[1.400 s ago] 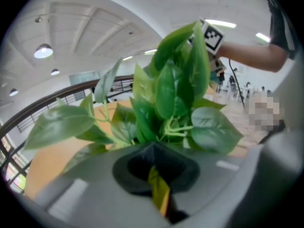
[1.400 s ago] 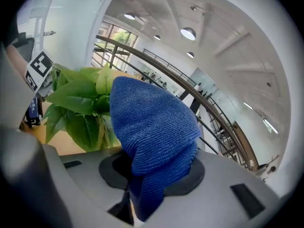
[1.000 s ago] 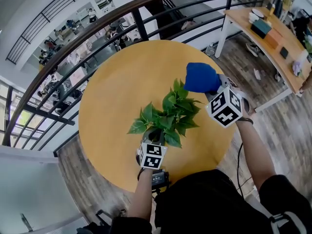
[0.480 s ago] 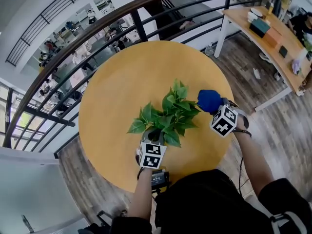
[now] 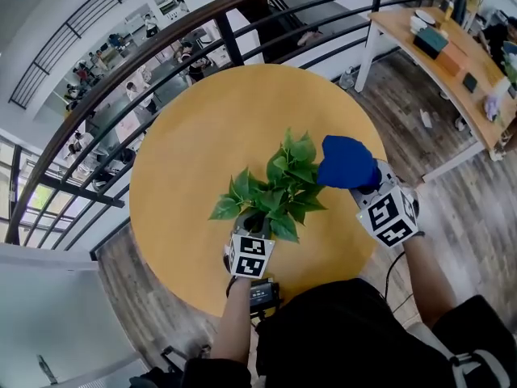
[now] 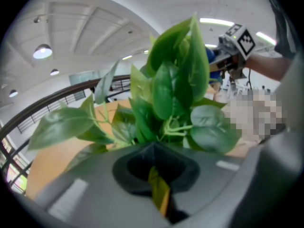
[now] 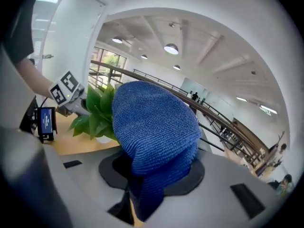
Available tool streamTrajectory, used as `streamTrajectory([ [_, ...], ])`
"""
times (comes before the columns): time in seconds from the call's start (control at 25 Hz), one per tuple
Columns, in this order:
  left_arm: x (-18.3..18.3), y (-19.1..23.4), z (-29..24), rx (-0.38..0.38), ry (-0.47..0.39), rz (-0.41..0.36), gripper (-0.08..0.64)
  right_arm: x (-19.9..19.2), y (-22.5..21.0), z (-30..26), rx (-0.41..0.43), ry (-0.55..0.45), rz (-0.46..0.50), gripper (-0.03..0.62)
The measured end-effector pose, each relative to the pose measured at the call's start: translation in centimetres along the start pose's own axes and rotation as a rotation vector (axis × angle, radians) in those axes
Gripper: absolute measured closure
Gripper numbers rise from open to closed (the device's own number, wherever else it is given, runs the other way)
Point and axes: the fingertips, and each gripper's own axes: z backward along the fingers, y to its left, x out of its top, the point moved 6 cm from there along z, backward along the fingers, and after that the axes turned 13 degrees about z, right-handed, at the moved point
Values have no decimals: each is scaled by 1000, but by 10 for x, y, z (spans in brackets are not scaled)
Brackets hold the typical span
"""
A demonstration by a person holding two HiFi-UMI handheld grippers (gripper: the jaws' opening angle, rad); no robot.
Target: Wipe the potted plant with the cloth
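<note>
Blue cloth (image 5: 346, 162) in right hand-held gripper (image 5: 365, 187); left hand-held gripper (image 5: 251, 231) closed at potted plant (image 5: 283, 186).

The potted plant (image 5: 275, 192) stands on the table (image 5: 186, 136), a little towards your side of its middle, with your left gripper (image 5: 255, 229) at its near side, low against its base. Your right gripper (image 5: 365, 188) is to the plant's right and holds the cloth (image 5: 346, 162) just beside the rightmost leaves. A railing (image 5: 145, 51) runs behind the table, and a desk (image 5: 460, 63) stands well apart, to the far right.
</note>
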Motion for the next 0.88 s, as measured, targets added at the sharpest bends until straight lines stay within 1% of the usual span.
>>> streamTrajectory([
  [0.04,0,0,0,0,0,1,560,-2,8,-4,12,26,39,457],
  [0.12,0,0,-1,0,0,4,560,-16,27,-18,54,113,110,457],
  [0.2,1,1,-2,0,0,5,560,-37,44,-33,95,204,152,457],
  [0.36,1,1,0,-1,4,3,560,-75,67,-47,186,338,154,457],
  [0.44,1,1,1,-1,4,3,560,-89,76,-47,218,379,148,457],
  [0.48,0,1,0,0,4,2,560,-93,79,-45,223,384,133,457],
  [0.52,0,1,0,0,4,0,560,-95,79,-42,222,374,107,457],
  [0.6,0,2,-1,1,2,-2,560,-91,74,-32,203,321,23,457],
  [0.72,1,1,-1,1,1,-2,560,-69,53,-11,124,190,-97,457],
  [0.8,1,1,-1,-1,2,-1,560,-45,39,7,58,71,-124,457],
  [0.88,1,0,-2,-1,2,-4,560,-19,31,22,14,-27,-104,457],
])
